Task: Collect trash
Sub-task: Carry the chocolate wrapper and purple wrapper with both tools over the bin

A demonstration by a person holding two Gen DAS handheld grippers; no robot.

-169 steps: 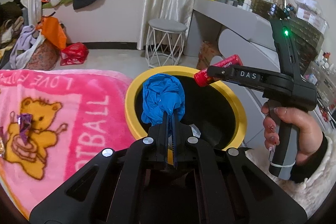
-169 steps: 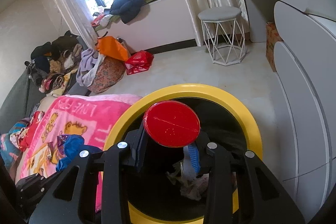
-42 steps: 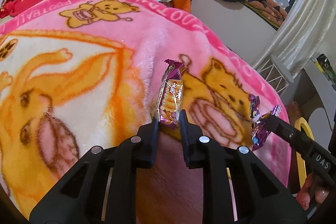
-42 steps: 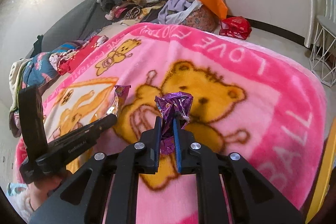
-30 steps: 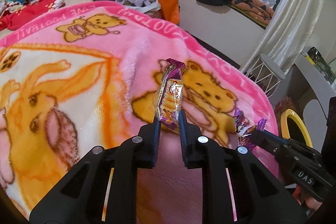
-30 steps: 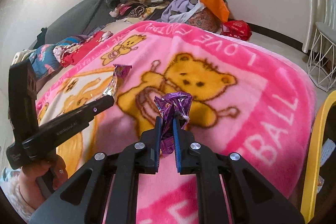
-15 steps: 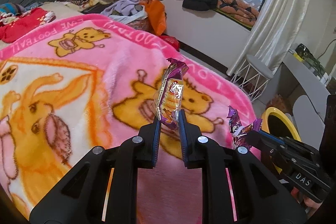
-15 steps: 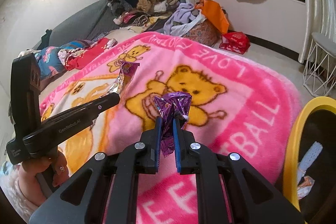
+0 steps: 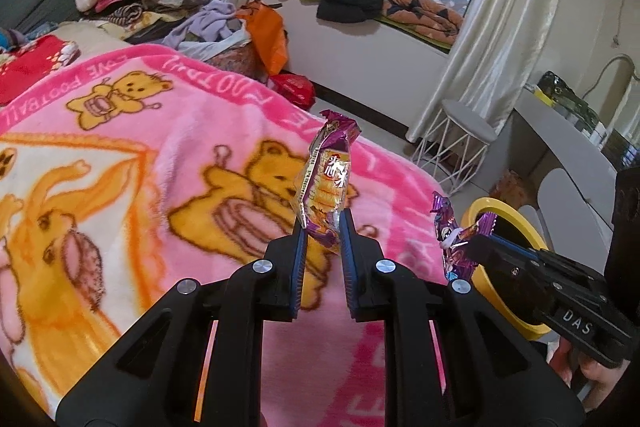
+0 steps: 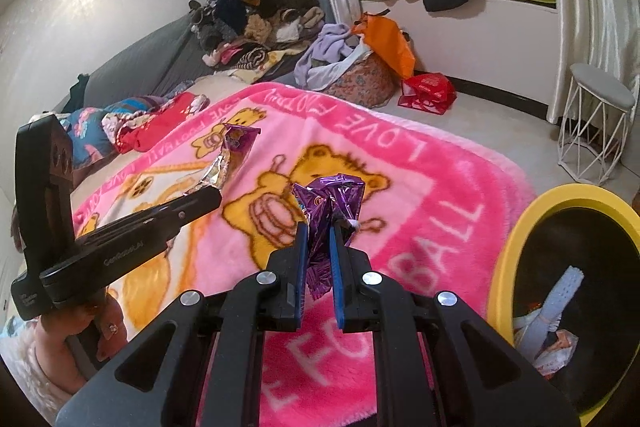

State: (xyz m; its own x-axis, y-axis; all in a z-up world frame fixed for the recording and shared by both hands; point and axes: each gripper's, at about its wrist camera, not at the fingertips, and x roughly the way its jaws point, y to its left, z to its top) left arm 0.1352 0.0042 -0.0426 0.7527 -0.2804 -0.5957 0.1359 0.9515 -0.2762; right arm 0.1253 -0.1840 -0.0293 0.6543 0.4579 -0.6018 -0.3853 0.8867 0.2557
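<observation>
A pink fleece blanket (image 9: pixel 168 131) printed with yellow bears and white lettering covers the bed and fills the near and left part of both views. At its right edge, on the floor, stands a round bin with a yellow rim (image 10: pixel 516 227) and a dark inside; white and pale scraps of rubbish (image 10: pixel 548 323) lie at its bottom. A white wire-legged stool (image 10: pixel 592 131) stands farther off by the curtain.

The left gripper (image 9: pixel 323 223) is clamped on the lower end of a purple and orange snack wrapper (image 9: pixel 328 171), which stands upright above the blanket. To its right, near the bin, the right gripper (image 10: pixel 319 227) is closed tight on a crumpled purple foil wrapper (image 10: pixel 328 203), also clear of the blanket. A hand (image 10: pixel 72 339) grips the left tool's handle.
</observation>
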